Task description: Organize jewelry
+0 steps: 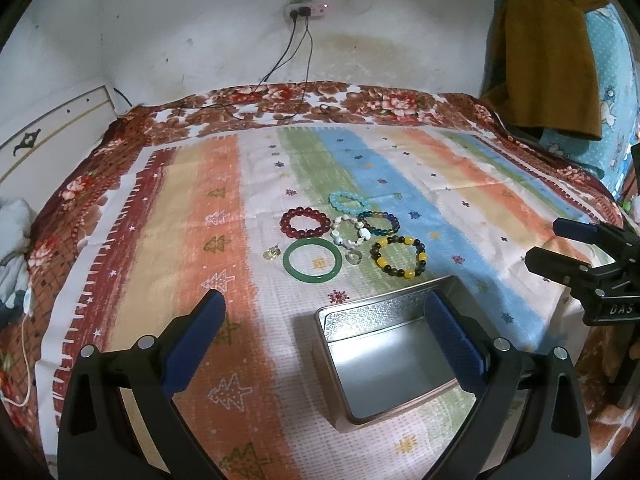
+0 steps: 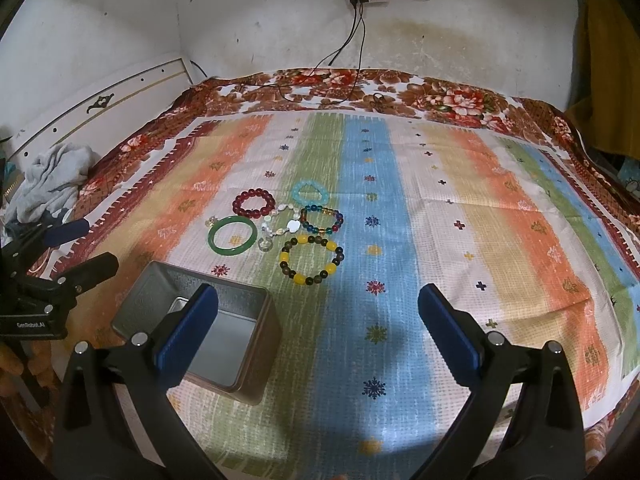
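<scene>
Several bracelets lie clustered on the striped cloth: a green bangle (image 1: pixel 312 260) (image 2: pixel 232 235), a dark red bead bracelet (image 1: pixel 301 222) (image 2: pixel 254 203), a pale turquoise one (image 1: pixel 349 201) (image 2: pixel 310 193), a white stone one (image 1: pixel 349 234) (image 2: pixel 280 227), a multicolour glass one (image 1: pixel 378 222) (image 2: pixel 321 219) and a yellow-and-brown one (image 1: pixel 398 257) (image 2: pixel 311 258). An open, empty metal tin (image 1: pixel 394 360) (image 2: pixel 208 332) sits nearer to me. My left gripper (image 1: pixel 326 322) hovers open above the tin's left side. My right gripper (image 2: pixel 318 312) hangs open right of the tin, holding nothing.
A small clear ring (image 1: pixel 353 257) and a yellowish trinket (image 1: pixel 271 253) lie by the bangle. Cables (image 1: pixel 292 92) trail from a wall socket onto the bed's far edge. Grey clothing (image 2: pixel 52 180) lies at the left, a brown garment (image 1: pixel 548 52) hangs at the right.
</scene>
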`<state>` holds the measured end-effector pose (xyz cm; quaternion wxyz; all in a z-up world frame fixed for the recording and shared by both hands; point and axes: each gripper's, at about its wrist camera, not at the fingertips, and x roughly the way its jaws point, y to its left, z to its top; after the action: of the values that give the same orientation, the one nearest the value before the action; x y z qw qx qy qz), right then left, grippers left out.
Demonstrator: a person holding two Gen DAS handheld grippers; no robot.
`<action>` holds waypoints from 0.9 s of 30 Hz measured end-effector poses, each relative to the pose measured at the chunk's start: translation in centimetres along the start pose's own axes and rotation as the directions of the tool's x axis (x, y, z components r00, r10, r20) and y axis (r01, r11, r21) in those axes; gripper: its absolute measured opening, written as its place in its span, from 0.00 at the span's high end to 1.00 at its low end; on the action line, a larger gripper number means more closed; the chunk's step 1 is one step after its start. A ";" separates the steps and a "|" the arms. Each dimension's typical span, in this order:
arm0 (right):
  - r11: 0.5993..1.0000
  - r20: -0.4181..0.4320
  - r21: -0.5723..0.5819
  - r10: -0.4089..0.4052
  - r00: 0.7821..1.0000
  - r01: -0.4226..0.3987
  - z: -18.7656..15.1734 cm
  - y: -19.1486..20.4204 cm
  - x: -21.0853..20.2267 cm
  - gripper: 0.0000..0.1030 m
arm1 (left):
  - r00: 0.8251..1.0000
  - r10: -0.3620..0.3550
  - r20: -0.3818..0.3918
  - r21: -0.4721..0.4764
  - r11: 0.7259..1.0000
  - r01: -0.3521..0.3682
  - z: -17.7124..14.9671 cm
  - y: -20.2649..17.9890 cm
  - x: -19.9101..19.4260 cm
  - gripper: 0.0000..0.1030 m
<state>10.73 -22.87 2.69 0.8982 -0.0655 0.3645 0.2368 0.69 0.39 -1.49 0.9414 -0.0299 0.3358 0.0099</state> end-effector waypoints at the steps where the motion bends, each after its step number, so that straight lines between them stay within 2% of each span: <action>1: 1.000 -0.001 0.000 0.000 1.000 0.000 -0.1 0.0 0.0 0.05 | 1.000 0.001 0.000 0.000 1.000 -0.001 0.0 0.0 0.0 0.05; 27: 0.999 -0.051 -0.020 0.031 0.998 -0.032 -0.1 0.2 1.2 0.05 | 1.000 0.008 -0.010 -0.008 1.000 -0.008 -0.2 0.5 -0.1 0.05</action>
<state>11.29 -22.25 1.80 0.8840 -0.0753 0.3859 0.2529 0.50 0.90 -1.61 0.9395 -0.0325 0.3407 0.0147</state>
